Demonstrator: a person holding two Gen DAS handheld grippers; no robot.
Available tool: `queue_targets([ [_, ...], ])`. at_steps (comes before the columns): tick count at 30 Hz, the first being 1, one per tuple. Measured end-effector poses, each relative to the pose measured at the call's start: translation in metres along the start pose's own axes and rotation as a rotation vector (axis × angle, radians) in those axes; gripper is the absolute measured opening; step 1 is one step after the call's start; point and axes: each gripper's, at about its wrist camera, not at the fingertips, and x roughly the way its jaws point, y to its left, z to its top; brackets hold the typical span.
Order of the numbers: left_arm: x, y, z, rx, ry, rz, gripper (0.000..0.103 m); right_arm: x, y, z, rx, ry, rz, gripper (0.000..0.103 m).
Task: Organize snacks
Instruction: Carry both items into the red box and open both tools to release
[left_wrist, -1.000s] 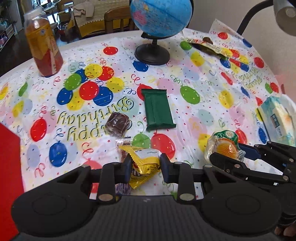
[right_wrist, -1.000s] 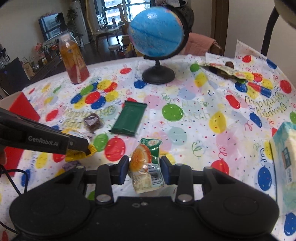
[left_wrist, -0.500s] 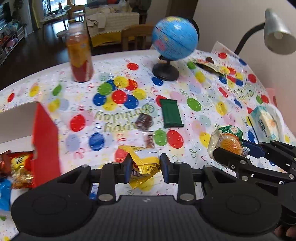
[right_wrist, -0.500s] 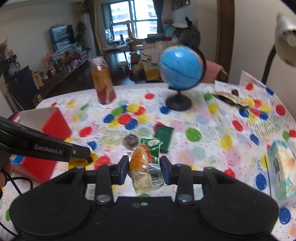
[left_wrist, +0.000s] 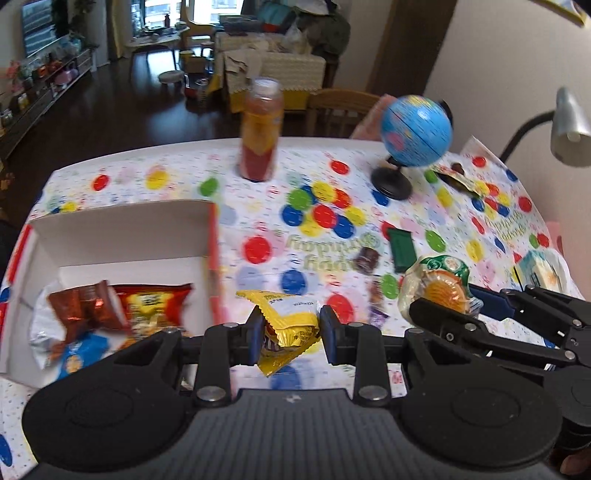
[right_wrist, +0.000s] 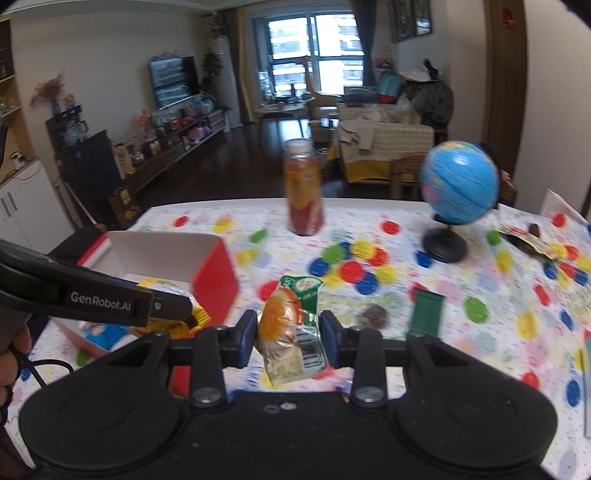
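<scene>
My left gripper (left_wrist: 289, 332) is shut on a yellow snack packet (left_wrist: 286, 326) and holds it above the table, just right of the red-and-white box (left_wrist: 122, 225). The box holds several snack bags (left_wrist: 147, 302). My right gripper (right_wrist: 289, 334) is shut on an orange-and-green snack packet (right_wrist: 291, 325), also raised; it shows at the right of the left wrist view (left_wrist: 439, 284). The left gripper's arm (right_wrist: 92, 295) shows at the left of the right wrist view, in front of the box (right_wrist: 207, 273). A green bar (left_wrist: 402, 249) and a brown wrapped sweet (left_wrist: 366, 257) lie on the tablecloth.
A juice bottle (left_wrist: 260, 147) stands at the far edge. A blue globe (left_wrist: 413, 133) stands far right, with a packet (left_wrist: 458, 181) beyond it. A tissue pack (left_wrist: 539, 267) and a lamp (left_wrist: 565, 125) are at the right. Small wrapped sweets (left_wrist: 376, 299) lie near the grippers.
Both grippers have risen and swung left with their packets held. The box and its contents have come into fuller view at the left.
</scene>
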Motion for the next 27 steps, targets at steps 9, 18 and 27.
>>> queue_targets([
  [9,-0.015,0.071,-0.009,-0.080,-0.015,0.044,0.031,0.026,0.066,0.011,-0.052,0.016,0.049,0.035],
  [18,-0.020,0.138,-0.016,-0.136,-0.022,0.102,0.031,0.065,0.113,0.014,-0.067,0.062,0.063,0.035],
  [27,-0.005,0.193,-0.014,-0.152,0.021,0.156,0.031,0.107,0.147,0.015,-0.072,0.143,0.085,0.035],
])
